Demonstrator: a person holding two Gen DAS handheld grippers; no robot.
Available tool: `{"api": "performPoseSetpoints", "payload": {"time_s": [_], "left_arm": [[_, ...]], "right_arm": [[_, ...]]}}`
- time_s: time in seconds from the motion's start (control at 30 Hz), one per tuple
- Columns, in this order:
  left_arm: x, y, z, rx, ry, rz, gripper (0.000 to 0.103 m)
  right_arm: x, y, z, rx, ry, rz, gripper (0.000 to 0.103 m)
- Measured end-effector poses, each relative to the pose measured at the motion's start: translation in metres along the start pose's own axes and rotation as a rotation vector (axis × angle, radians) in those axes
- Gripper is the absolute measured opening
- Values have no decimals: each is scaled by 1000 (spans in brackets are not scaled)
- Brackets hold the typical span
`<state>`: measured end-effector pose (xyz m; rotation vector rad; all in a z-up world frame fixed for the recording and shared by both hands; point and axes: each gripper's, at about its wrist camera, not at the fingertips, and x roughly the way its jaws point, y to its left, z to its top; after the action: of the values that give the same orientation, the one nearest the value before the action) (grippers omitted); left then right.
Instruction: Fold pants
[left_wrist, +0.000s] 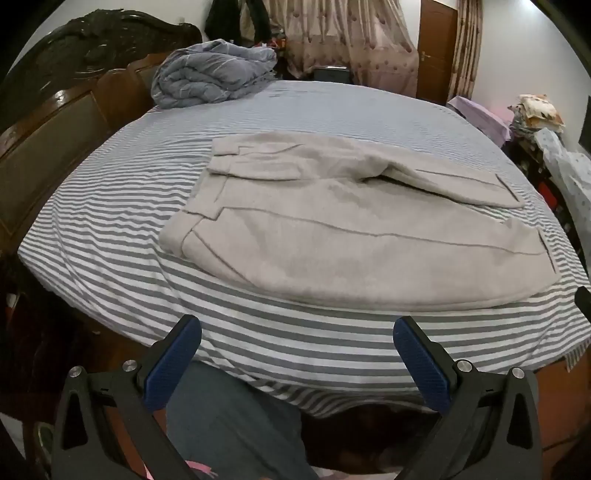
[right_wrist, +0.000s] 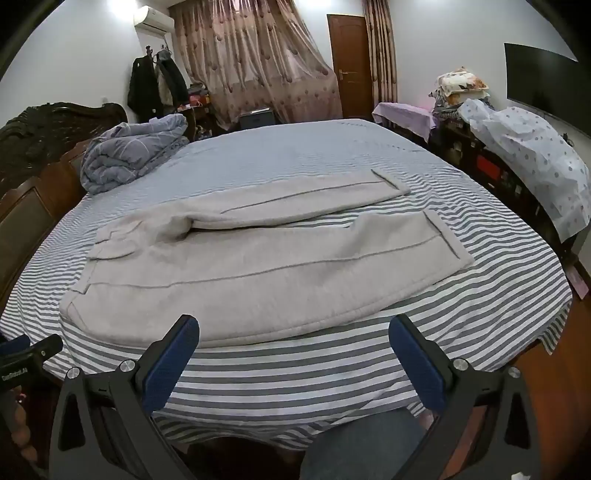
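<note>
Light grey pants (left_wrist: 332, 229) (right_wrist: 236, 266) lie spread flat on the striped bed sheet (left_wrist: 110, 206) (right_wrist: 332, 369), waistband to the left and both legs running right, a narrow gap between the legs. My left gripper (left_wrist: 297, 332) hangs open over the near edge of the bed, short of the pants' near hem, with nothing between its blue pads (left_wrist: 173, 362). My right gripper (right_wrist: 293, 332) is open too, just in front of the near leg's edge, with nothing between its blue pads. The left gripper's body (right_wrist: 29, 354) shows at the right wrist view's left edge.
A bundled grey-blue quilt (left_wrist: 214, 74) (right_wrist: 133, 151) sits at the bed's far left corner by the dark wooden headboard (left_wrist: 55, 110). Covered furniture and piled bedding (right_wrist: 517, 147) line the right side. The person's legs (left_wrist: 229, 424) stand against the near bed edge.
</note>
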<state>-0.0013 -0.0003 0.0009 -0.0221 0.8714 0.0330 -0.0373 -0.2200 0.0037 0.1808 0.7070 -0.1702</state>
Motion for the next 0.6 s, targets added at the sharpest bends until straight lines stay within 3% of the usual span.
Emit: {"api": "performPoseSetpoints", "payload": {"time_s": [0.1,0.23,0.6], "left_arm": [[-4,-1,-4,4,-26,29,103],[3,6,3,-30,22,5,103],[4,10,1,-56,4,-3,103]], "right_arm": [[1,0,0,5,2,4,102],[1,-1,0,4,4,5,102],[0,-2,3,-4,0,0,102]]}}
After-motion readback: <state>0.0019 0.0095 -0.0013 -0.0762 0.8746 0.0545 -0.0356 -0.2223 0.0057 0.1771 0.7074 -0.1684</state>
